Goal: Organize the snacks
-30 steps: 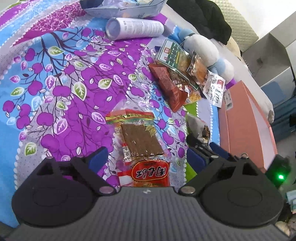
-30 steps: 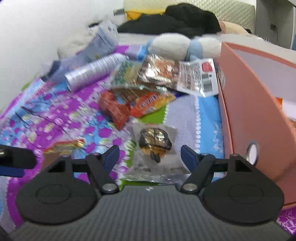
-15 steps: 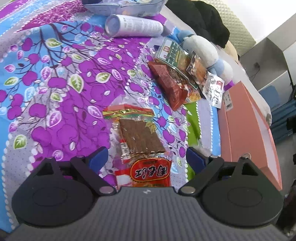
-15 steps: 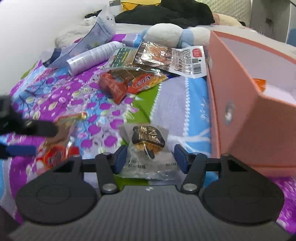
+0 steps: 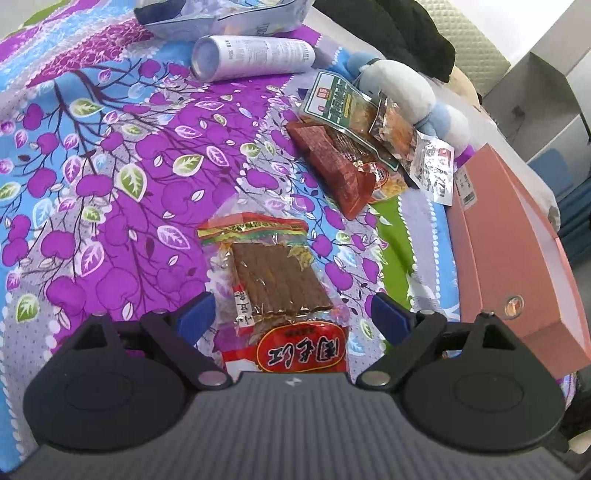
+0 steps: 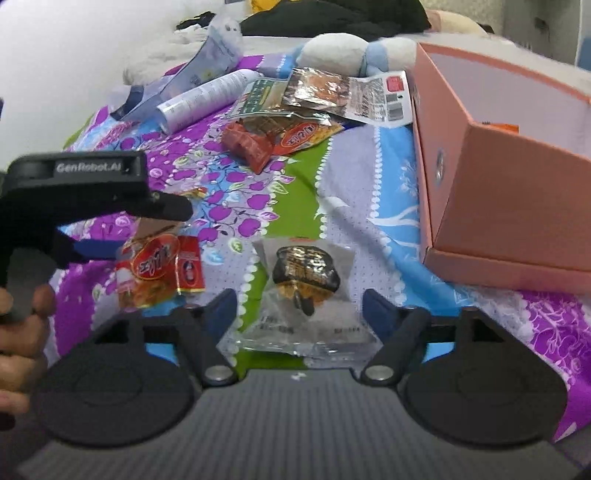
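Right tool (image 6: 299,301) lowered; only it shows box (image 6: 498,177) interior.

Soft, even daylight is filling both views, leaving only faint shadows on the bedspread (image 5: 110,155), while glare is glinting off the clear snack packet (image 6: 303,291). Fisheye distortion is bending the pink box (image 6: 517,192) at the right edge. The right wrist view is looking slightly blurred, especially far back.

White spray can (image 5: 255,57) lying on floral bedsheet (image 5: 110,155), plush toy (image 5: 402,86) & black clothing (image 5: 399,33) behind.
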Available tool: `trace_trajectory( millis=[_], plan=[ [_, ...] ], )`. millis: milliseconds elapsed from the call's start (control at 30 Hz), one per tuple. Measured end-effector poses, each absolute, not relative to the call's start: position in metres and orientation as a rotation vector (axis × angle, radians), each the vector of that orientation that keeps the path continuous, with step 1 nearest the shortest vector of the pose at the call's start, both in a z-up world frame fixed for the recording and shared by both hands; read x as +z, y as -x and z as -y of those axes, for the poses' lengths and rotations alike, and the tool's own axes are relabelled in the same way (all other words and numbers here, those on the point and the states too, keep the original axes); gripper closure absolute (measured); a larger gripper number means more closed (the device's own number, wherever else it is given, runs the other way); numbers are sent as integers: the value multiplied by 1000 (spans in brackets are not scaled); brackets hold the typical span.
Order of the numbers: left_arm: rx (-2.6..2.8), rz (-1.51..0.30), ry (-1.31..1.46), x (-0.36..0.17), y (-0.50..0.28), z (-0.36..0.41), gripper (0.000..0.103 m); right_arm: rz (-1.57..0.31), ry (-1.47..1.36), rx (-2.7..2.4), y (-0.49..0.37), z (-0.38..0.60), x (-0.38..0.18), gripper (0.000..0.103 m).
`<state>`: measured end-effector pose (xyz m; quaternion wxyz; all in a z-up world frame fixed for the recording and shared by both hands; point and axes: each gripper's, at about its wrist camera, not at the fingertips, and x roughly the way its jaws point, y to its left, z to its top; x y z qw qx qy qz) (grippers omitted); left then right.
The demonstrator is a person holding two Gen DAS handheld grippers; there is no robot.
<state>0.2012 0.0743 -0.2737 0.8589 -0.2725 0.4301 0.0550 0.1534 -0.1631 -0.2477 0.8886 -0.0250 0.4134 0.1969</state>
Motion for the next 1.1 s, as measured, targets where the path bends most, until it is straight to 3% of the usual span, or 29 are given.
trace_trajectory(
  millis=[400,467,600,667,1100],
  plan=[
    [178,-952,371,-283,-229,-53,11,-874,60,394,-172,156,-262,26],
    [188,-952,334,-282,-228,-50,22,-865,68,396,-173,154,-265,26],
    [190,-944,292,-280,-221,-49,34,-858,76,442,-171,152,-261,45],
    [180,-932,294,-278,-218,-49,38,-856,85,451,-170,152,-259,48],
    [111,-890,404,-256,-194,-53,40,-836,38,439,-159,167,-235,50]
  ],
)
